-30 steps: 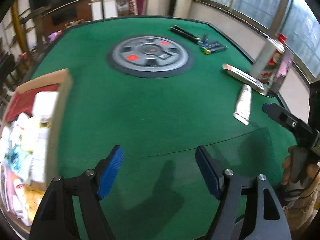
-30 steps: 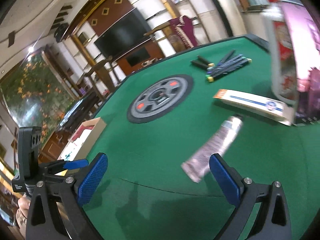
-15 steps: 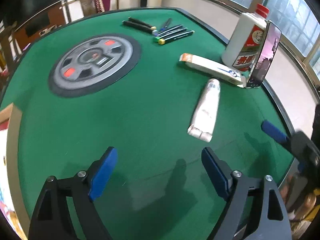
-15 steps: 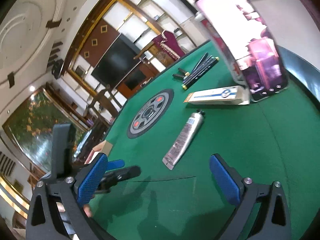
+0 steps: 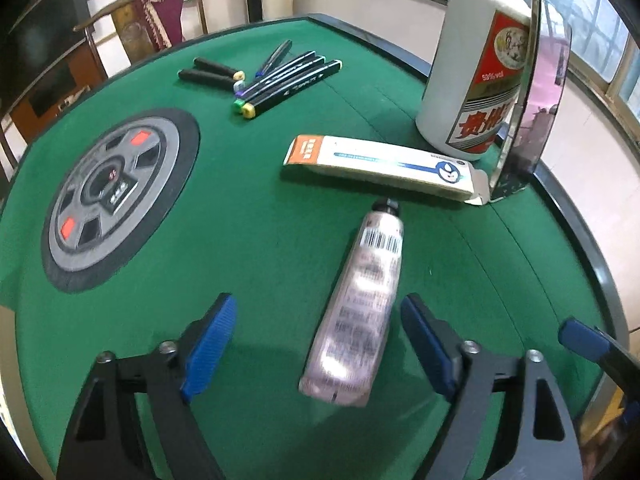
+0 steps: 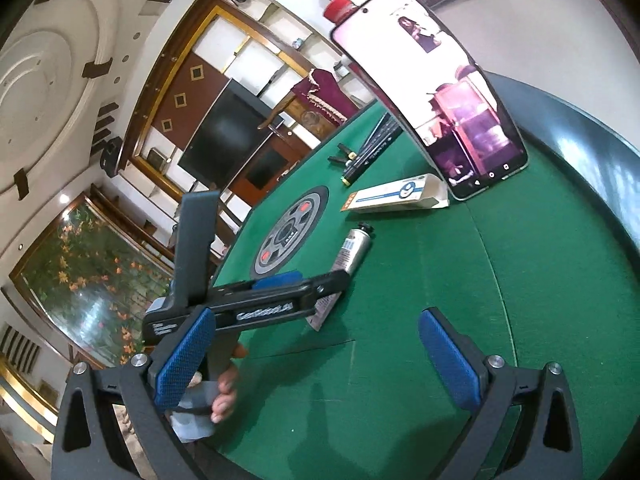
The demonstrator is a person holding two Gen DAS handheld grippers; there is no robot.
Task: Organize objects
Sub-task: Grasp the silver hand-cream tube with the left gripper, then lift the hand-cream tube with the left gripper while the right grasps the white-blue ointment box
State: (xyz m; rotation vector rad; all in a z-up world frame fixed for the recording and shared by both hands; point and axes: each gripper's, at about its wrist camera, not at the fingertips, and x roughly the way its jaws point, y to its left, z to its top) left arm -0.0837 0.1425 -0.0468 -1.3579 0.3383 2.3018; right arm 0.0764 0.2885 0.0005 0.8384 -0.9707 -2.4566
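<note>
A silvery-pink tube (image 5: 356, 312) with a black cap lies on the green table (image 5: 260, 240), its crimped end between the open jaws of my left gripper (image 5: 318, 344), nearer the right finger. The tube also shows in the right wrist view (image 6: 354, 248), partly behind the left gripper body (image 6: 256, 304). A long white carton (image 5: 380, 164) lies just beyond the tube's cap. Several markers (image 5: 276, 80) lie farther back. My right gripper (image 6: 316, 364) is open and empty over the table's near edge.
A white bottle (image 5: 472, 76) with a red label stands at the right, with a phone (image 6: 436, 92) leaning against it. A grey wheel-shaped disc (image 5: 112, 188) lies at the left. The table's dark raised rim (image 5: 592, 248) runs along the right.
My left gripper has swung right, away from the cardboard box, and moved forward until the tube's end lies between its jaws. My right gripper has tilted and drawn back to the table edge.
</note>
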